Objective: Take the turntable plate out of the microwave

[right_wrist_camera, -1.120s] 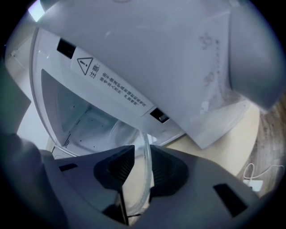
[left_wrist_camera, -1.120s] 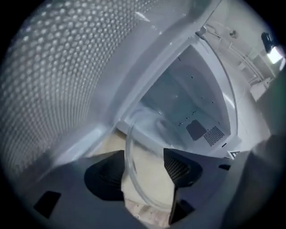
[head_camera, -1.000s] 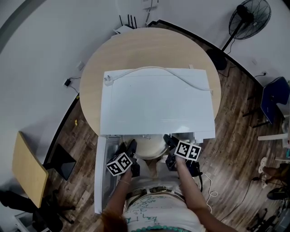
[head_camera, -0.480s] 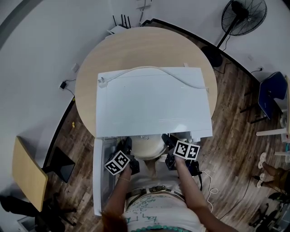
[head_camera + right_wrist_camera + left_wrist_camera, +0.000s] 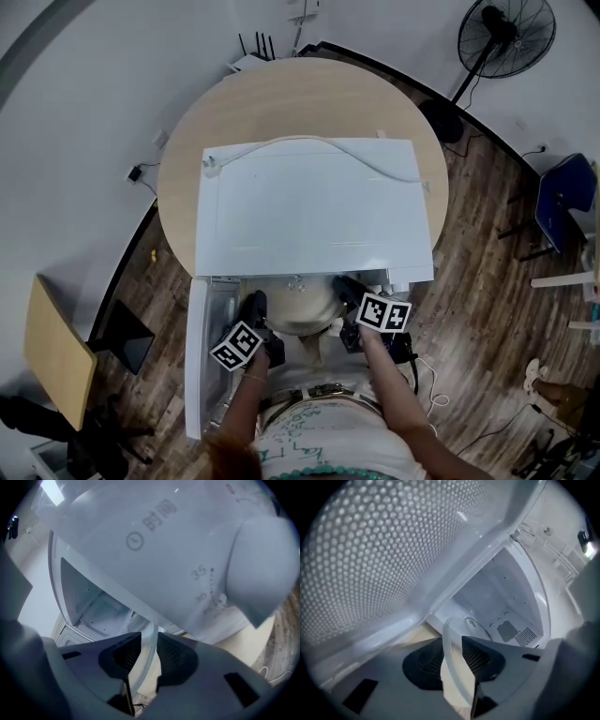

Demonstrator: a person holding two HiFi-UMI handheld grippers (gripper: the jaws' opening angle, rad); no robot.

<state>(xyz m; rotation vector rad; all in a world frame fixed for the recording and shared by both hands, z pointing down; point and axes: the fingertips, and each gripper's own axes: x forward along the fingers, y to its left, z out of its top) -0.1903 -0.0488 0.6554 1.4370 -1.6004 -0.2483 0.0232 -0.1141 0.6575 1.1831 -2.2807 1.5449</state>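
Close to us, our left claw (image 5: 255, 304) has just been closing, and it pinches the left rim of the turntable plate (image 5: 302, 306). Our right claw (image 5: 343, 287) is clamped on the plate's right rim. The plate sits at the mouth of the white microwave (image 5: 309, 206), whose door (image 5: 201, 349) is open on the left. The microwave stands on a round wooden table (image 5: 291, 94).

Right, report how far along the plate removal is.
Done: the microwave door stands open. In hand: the turntable plate is at the cavity mouth, with the right claw clamped on its rim; the left claw has just been closing on the opposite rim. Left: draw it fully out of the microwave.
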